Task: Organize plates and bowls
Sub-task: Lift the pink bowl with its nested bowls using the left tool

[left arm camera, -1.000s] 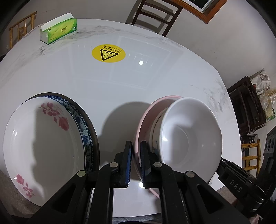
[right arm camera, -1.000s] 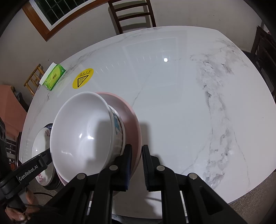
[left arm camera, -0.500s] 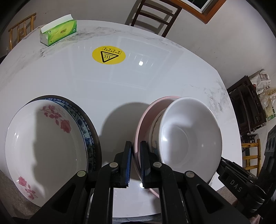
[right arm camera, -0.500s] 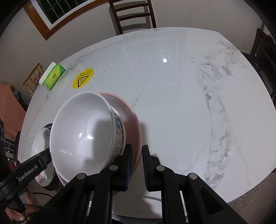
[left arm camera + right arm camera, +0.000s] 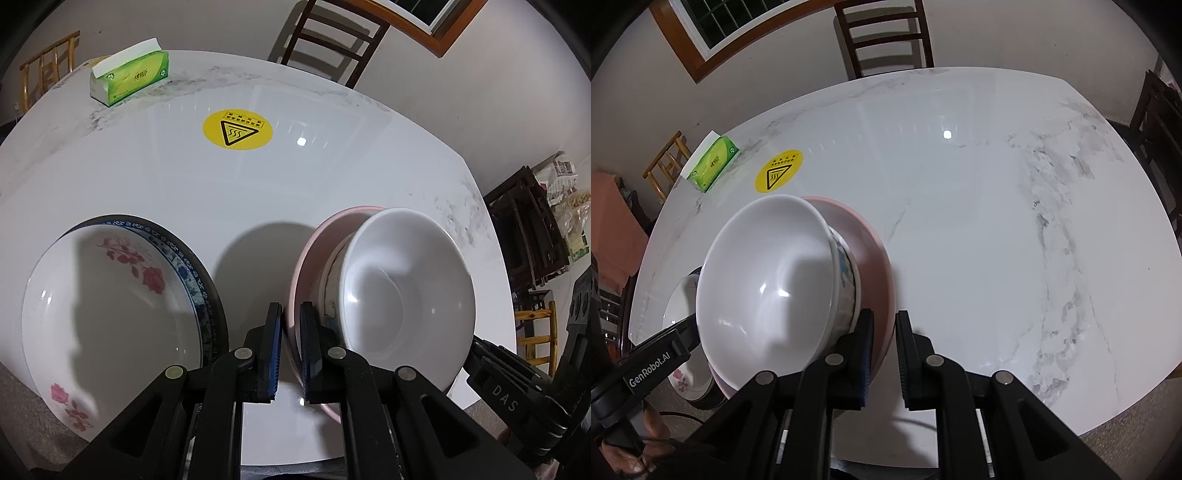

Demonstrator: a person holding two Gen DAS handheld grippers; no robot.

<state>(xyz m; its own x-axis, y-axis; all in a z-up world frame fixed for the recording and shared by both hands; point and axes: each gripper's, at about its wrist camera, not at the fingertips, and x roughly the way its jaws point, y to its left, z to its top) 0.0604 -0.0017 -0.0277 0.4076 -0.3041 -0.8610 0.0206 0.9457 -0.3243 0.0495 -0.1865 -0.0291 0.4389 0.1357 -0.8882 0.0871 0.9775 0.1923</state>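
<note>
Left wrist view: left gripper (image 5: 291, 347) is clamped on the near-left rim of the pink plate (image 5: 308, 254), fingers (image 5: 274, 350) narrow with the rim pinched between the pads. Right wrist view: right gripper (image 5: 884, 354) grips the opposite rim of the same plate (image 5: 873, 254), fingers (image 5: 865, 354) likewise narrow on the edge. A white bowl (image 5: 406, 299) with a printed outer wall sits in the plate, so plate and bowl are carried as one stack between two grips. The stack appears raised and tipped above the table (image 5: 258, 192), near its front edge; its shadow falls on the bare top behind it, though how high it is I cannot tell. Just to the left, near the front-left edge, a floral dish (image 5: 107, 314) rests inside a blue-rimmed plate (image 5: 192, 273). A green tissue box (image 5: 129, 77) and a yellow warning sticker (image 5: 237, 125) lie toward the far edge, well apart from the crockery. Step in hand, as I read it: two-handed transport of the pink plate with its bowl, likely toward the other stack or a clear spot. Next move calls for both grips travelling together and level, since the bowl is loose and leaning; then lowering flat before either grip lets go.
</note>
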